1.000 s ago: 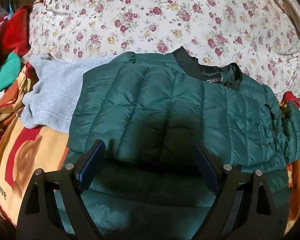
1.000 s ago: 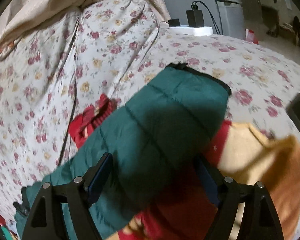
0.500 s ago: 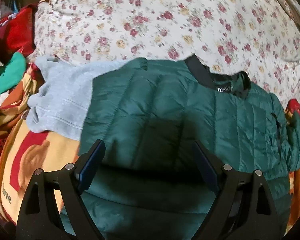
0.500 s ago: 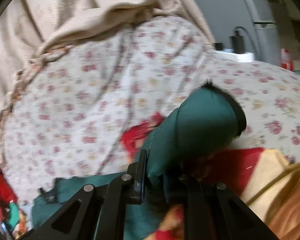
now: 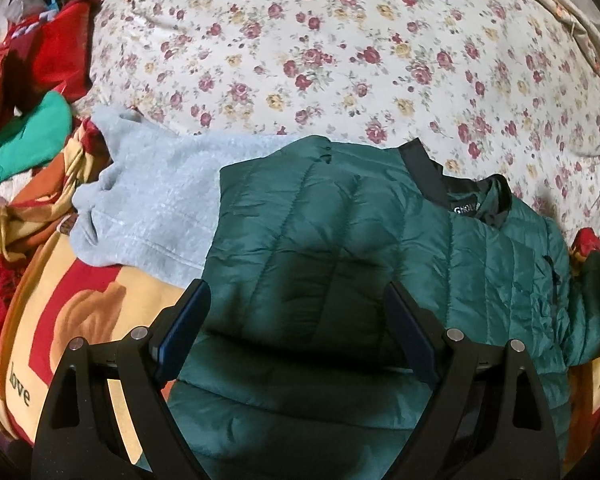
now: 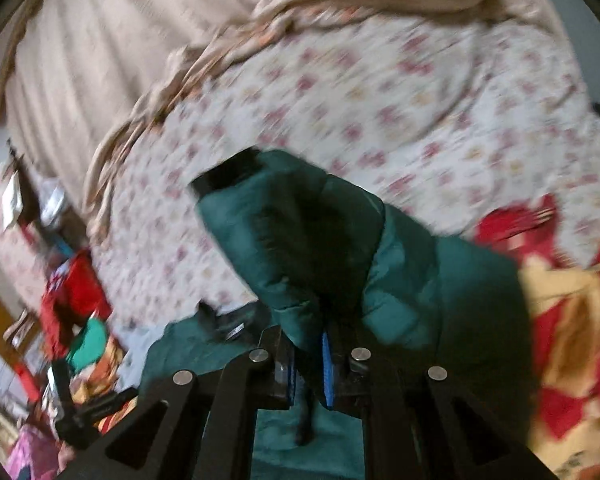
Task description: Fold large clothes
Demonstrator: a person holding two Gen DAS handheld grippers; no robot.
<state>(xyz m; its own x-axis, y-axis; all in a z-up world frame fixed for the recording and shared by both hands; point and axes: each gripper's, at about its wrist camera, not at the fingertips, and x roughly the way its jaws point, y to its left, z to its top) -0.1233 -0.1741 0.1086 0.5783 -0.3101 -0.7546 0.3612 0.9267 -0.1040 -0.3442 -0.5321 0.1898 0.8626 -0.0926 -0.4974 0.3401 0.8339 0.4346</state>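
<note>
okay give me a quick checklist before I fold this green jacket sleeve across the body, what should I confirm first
1. Right gripper shut on the sleeve: ok, green fabric is pinched between its pads.
2. Sleeve lifted off the bedding: ok, it stands up above the gripper, though the view is blurred.
3. Left gripper free: ok, jaws open, holding nothing, over the jacket body.
4. Jacket body lying flat: ok, the quilted panel is spread out with the collar at the far edge.
5. Landing area clear: not ok, a grey sweater lies partly under the jacket's left edge.
6. Grip depth on the sleeve: cannot tell, fabric hides the pads.
</note>
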